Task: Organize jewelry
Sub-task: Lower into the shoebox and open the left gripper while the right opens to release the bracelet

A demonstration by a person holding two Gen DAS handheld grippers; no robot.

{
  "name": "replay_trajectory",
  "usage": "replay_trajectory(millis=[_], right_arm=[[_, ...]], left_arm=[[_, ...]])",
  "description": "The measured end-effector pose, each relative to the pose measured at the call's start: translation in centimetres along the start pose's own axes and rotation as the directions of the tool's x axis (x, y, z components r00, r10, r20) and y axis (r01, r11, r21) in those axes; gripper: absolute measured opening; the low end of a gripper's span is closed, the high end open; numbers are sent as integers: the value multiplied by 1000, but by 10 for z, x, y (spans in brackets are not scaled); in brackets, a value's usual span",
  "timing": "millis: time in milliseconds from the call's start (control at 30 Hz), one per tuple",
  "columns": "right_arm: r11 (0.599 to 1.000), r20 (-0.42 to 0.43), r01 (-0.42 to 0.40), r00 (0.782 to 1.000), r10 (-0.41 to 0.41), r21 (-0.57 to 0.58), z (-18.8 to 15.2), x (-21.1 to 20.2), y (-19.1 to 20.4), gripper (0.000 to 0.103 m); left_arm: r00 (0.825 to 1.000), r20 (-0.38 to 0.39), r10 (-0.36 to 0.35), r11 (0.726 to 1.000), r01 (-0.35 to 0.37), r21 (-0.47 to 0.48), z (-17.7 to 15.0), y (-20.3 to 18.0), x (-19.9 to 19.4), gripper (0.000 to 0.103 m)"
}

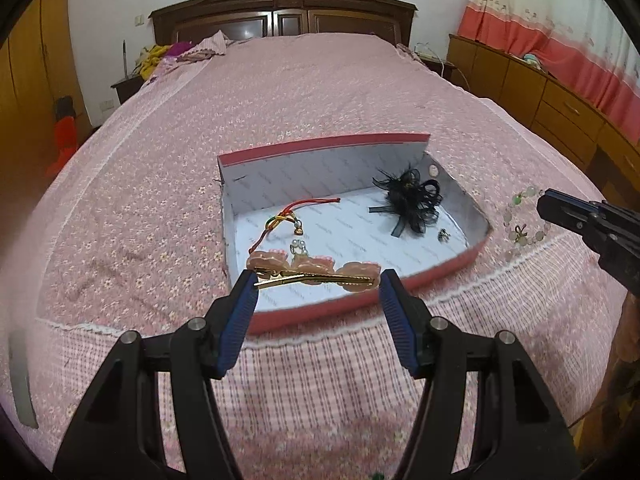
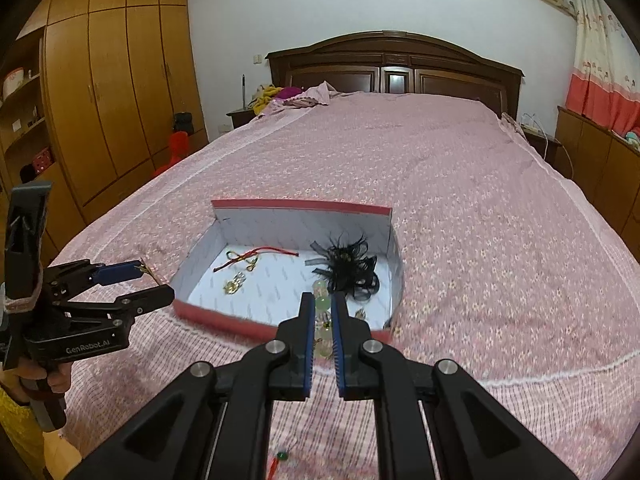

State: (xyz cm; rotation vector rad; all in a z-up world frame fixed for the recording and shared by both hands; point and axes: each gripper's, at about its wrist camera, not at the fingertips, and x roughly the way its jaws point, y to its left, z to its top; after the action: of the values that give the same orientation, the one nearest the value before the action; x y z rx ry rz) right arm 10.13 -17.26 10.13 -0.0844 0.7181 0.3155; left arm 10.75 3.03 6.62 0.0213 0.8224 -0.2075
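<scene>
An open red box (image 1: 440, 270) with a white inside sits on the bed; it also shows in the right wrist view (image 2: 224, 314). In it lie a red cord bracelet (image 1: 298, 212), a black ribbon hair flower (image 1: 412, 196), and small earrings (image 1: 443, 234). My left gripper (image 1: 318, 280) holds a gold hair clip with pink bows (image 1: 316, 272) lengthwise between its fingers, over the box's near edge. My right gripper (image 2: 321, 304) is shut on a pale green bead bracelet (image 2: 322, 302), which hangs over the box's near right corner; the bracelet also shows in the left wrist view (image 1: 520, 220).
The pink floral bedspread (image 1: 320, 92) covers a wide bed with a dark wooden headboard (image 2: 394, 66). A small red and green trinket (image 2: 280, 458) lies on the bedspread near the front. Wooden wardrobes (image 2: 100, 80) stand left, a low cabinet (image 1: 540, 88) right.
</scene>
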Motion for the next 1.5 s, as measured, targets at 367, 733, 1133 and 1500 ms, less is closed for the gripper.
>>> replay_trajectory(millis=[367,733,1133,1500], right_arm=[[1000,-28,0,1000,1,30,17,50,-6,10],[999,-78,-16,997,20,52,15,90,-7,10],[998,-150,0,989,10,66,6,123,-16,10],[995,-199,58,979,-41,81,-4,145,-27,10]], left_arm=[[999,-48,23,999,-25,-48,10,9,40,55],[995,-97,34,998,-40,-54,9,12,72,55],[989,-144,44,998,-51,-48,5,6,93,55],[985,-166,49,996,-61,-64,5,7,109,55]])
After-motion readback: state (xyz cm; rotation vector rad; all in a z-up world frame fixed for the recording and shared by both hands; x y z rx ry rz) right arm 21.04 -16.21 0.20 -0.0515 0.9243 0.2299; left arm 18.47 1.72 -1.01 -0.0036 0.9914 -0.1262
